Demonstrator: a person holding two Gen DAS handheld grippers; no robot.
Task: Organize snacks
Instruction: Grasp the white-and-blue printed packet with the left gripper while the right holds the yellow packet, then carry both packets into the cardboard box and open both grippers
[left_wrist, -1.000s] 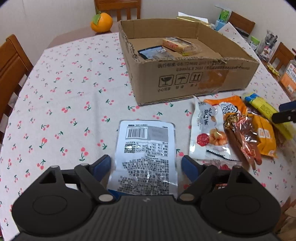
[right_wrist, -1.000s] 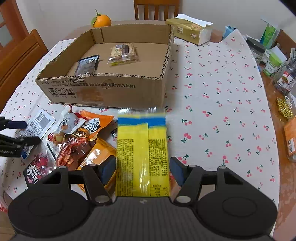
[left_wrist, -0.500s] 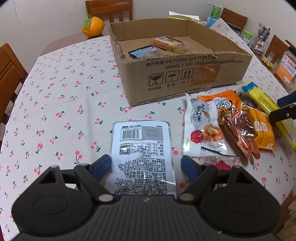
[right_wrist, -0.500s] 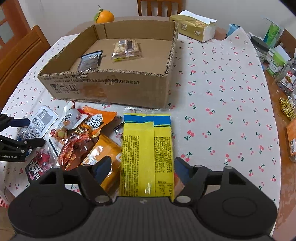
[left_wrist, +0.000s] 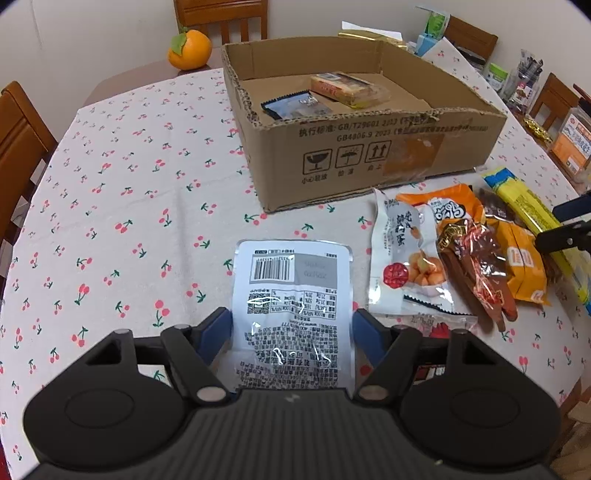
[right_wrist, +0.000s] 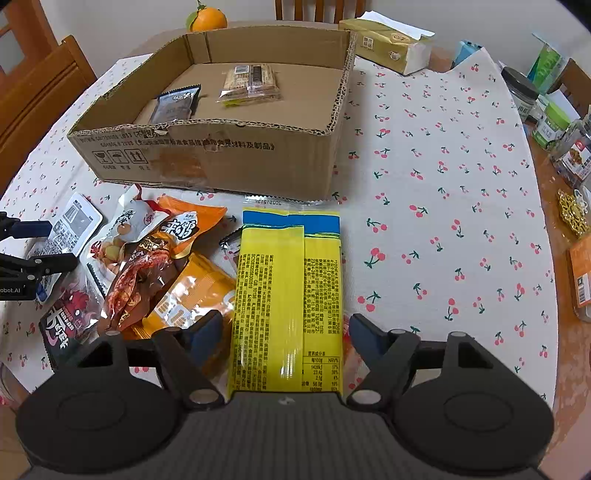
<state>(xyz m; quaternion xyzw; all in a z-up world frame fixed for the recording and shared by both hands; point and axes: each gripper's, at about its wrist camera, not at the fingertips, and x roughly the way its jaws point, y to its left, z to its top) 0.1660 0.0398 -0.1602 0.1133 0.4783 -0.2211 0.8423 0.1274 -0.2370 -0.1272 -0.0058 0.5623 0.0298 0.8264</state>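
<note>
Cherry-print counter (left_wrist: 110, 206): left gripper (left_wrist: 291, 325) straddles the white pouch (left_wrist: 291, 306), right gripper (right_wrist: 284, 328) the yellow pack (right_wrist: 288, 295), both wide open. Close squarely before lifting toward the box (right_wrist: 221, 155) ahead.

Bare cherry-print tablecloth (left_wrist: 122, 206) is lying open left of the left gripper (left_wrist: 291, 332); the cardboard box (left_wrist: 369, 155) is blocking ahead, snack packets (left_wrist: 458, 254) crowding its right.

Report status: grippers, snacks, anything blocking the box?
Left gripper open around white packet. Right gripper open around yellow packet. Cardboard box ahead, path unobstructed.
</note>
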